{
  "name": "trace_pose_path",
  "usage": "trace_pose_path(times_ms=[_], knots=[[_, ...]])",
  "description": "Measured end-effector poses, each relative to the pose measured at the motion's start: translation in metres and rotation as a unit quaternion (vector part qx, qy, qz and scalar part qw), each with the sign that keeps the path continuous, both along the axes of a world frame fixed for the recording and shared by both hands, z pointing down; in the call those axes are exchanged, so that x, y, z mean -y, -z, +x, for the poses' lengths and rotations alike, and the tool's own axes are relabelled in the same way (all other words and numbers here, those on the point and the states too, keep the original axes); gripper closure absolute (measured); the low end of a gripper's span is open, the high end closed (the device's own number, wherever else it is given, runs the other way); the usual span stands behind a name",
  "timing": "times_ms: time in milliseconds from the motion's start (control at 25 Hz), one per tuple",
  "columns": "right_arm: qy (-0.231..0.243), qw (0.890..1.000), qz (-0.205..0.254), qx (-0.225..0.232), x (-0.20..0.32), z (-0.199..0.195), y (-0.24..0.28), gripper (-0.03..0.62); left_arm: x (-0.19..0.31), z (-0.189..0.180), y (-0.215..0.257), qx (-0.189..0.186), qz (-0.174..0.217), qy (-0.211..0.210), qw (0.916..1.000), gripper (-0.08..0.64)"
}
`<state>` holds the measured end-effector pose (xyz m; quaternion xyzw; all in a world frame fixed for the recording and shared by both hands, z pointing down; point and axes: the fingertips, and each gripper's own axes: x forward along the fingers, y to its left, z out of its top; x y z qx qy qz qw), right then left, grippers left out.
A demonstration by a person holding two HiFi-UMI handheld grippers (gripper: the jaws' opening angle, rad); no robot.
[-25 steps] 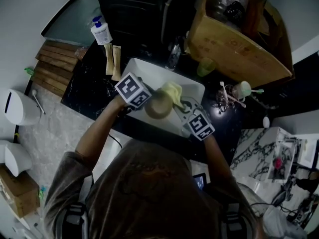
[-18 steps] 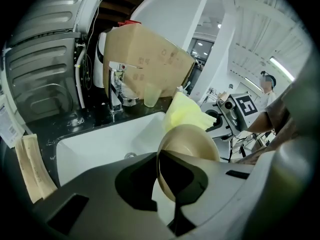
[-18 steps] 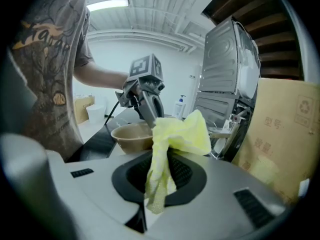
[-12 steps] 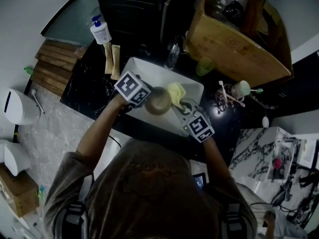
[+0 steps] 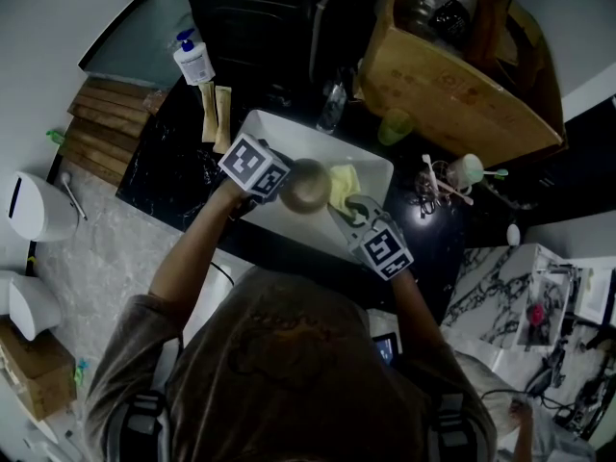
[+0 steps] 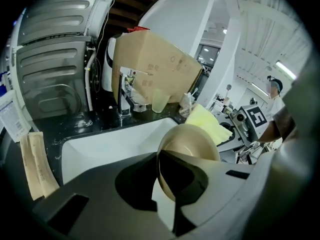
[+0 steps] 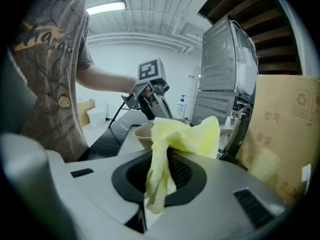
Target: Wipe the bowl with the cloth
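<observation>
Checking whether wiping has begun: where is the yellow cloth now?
In the head view, the yellow cloth is pinched in the right claw over the white sink, just right of the bowl held by the left claw.

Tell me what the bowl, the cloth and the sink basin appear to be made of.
Bowl: beige, smooth with a dull sheen and a thin rim; plastic or glazed ceramic, the look leaves it open.
Cloth: pale yellow fabric, matte, with soft folds and an open weave at its hanging end.
Sink: white, smooth, faintly glossy; ceramic or composite, cannot tell.
</observation>
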<state>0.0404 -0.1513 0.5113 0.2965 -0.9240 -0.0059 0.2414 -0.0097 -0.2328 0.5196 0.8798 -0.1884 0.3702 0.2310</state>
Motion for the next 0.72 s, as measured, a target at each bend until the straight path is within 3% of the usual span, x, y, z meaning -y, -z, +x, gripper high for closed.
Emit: trace_pose_path(times_ms=[720], knots=[[-0.005,1.0,-0.004,0.028,-0.009,-0.016,0.001,0.566,0.017,0.004,0.01,-0.03,0.021,0.04,0.9985,0.541]])
